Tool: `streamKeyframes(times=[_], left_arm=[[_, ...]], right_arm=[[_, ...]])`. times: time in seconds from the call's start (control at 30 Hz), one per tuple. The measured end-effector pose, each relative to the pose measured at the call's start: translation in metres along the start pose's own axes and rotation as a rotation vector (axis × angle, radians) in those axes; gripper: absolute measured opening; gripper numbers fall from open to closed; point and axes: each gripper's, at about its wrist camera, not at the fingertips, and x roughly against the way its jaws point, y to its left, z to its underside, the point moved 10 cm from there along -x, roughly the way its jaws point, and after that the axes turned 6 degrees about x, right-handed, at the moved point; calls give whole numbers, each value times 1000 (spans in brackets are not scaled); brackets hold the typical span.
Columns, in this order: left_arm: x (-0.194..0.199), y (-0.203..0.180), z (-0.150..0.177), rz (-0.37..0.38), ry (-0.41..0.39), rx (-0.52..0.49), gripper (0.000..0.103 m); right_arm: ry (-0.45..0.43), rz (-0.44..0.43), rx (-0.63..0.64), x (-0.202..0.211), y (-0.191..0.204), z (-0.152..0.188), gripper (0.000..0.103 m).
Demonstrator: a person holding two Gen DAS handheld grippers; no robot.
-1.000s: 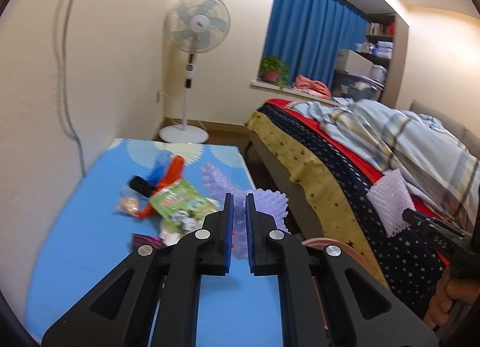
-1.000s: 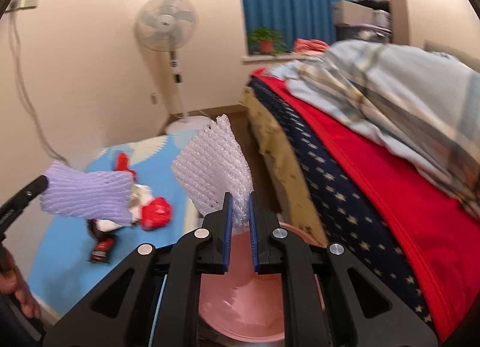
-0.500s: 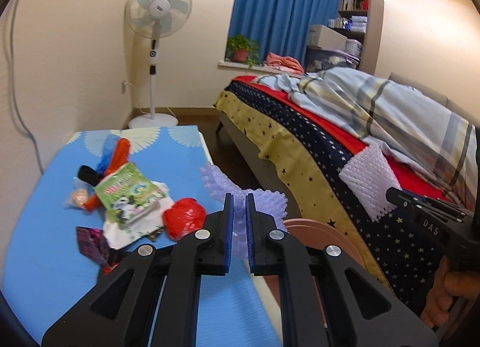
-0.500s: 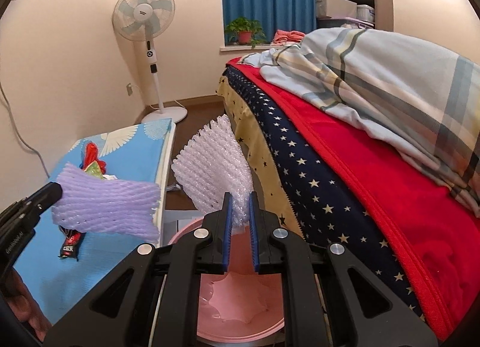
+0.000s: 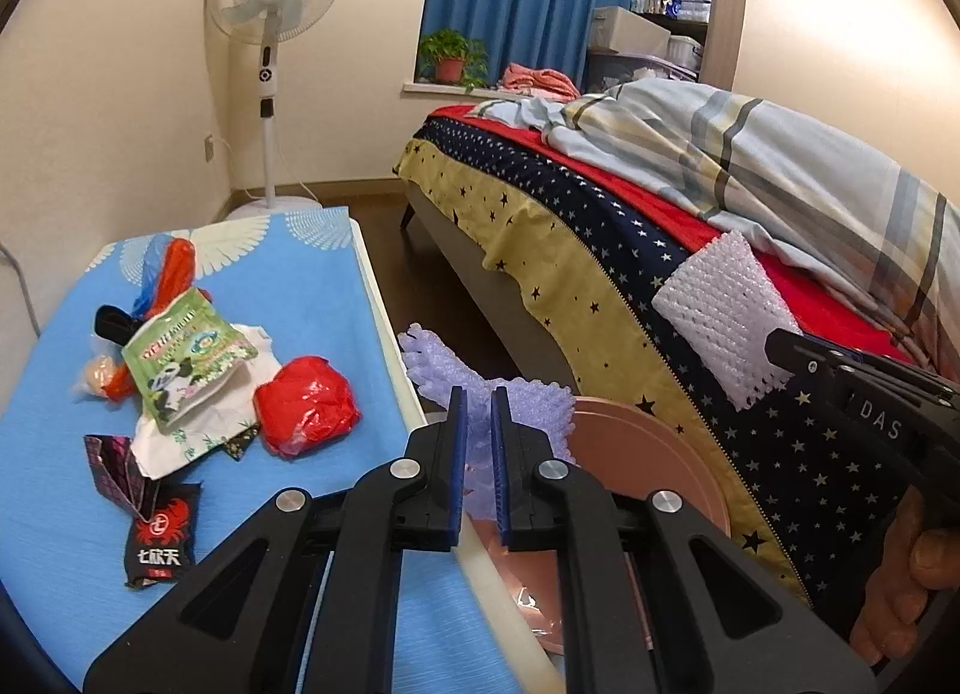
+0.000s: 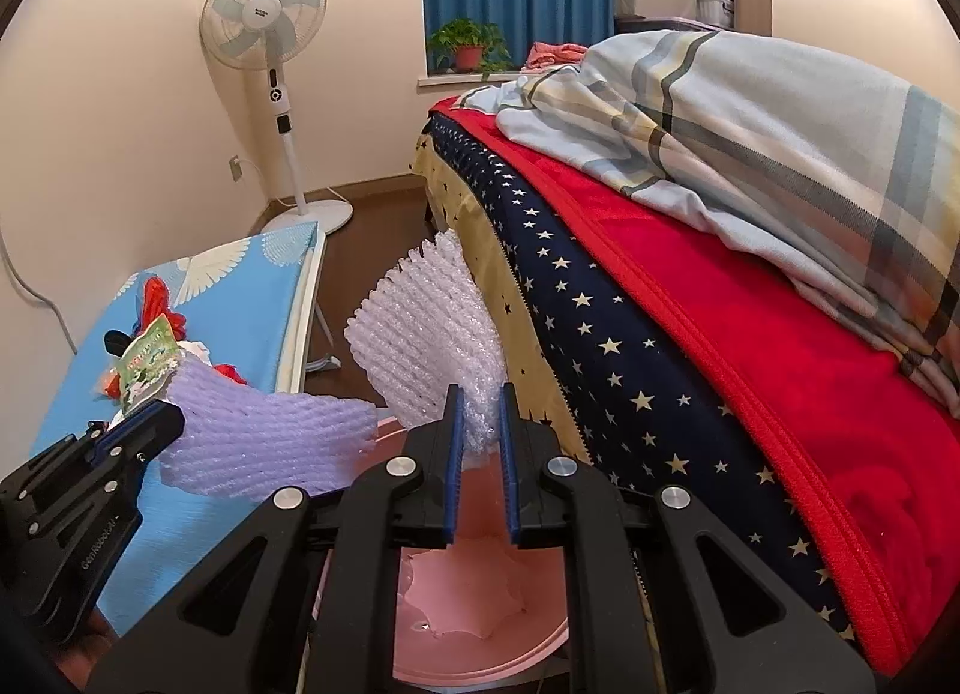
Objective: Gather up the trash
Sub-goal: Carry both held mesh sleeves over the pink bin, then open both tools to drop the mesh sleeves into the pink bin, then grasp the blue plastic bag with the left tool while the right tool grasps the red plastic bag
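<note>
In the left wrist view, the left claw point(image 5: 477, 415) pinches a purple foam fruit net point(image 5: 510, 403) above the pink bin point(image 5: 648, 454); carry it fully past the tabletop point(image 5: 312, 298) edge before releasing. In the right wrist view, the right claw point(image 6: 480, 412) pinches a white foam net point(image 6: 429, 328) directly over that bin point(image 6: 480, 592), ready to drop.

text: "DAS" on right claw point(image 5: 780, 347) | "七欣天" on black packet point(image 5: 157, 538)

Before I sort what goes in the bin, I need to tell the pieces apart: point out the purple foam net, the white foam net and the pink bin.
purple foam net point(image 6: 270, 442): right wrist view, middle of its mesh.
white foam net point(image 5: 717, 304): left wrist view, centre of the sheet.
pink bin point(image 6: 474, 592): right wrist view, its inside bottom.
</note>
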Motion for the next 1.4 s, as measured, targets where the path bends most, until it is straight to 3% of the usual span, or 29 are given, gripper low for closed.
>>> streamKeyframes(times=[0.17,0.27,0.3,0.9,1.2,1.4], left_arm=[[-5,-7,5,43,30,5,9],[-5,-11,6,59,36,5,22],[-6,-11,6,60,35,7,28],[6,3,-1,34,10,20,29],[28,31,-23,11,-33,75,28],[55,56,-65,-11,-68,45,29]], right_arm=[[9,9,-12,-1,-3,1,17],[11,20,-22,-1,-6,2,38],[9,22,-23,0,-7,1,39],[-24,6,-16,7,-2,-3,39],[-115,-85,-15,28,15,-20,39],[-180,-189,-18,44,36,-54,35]])
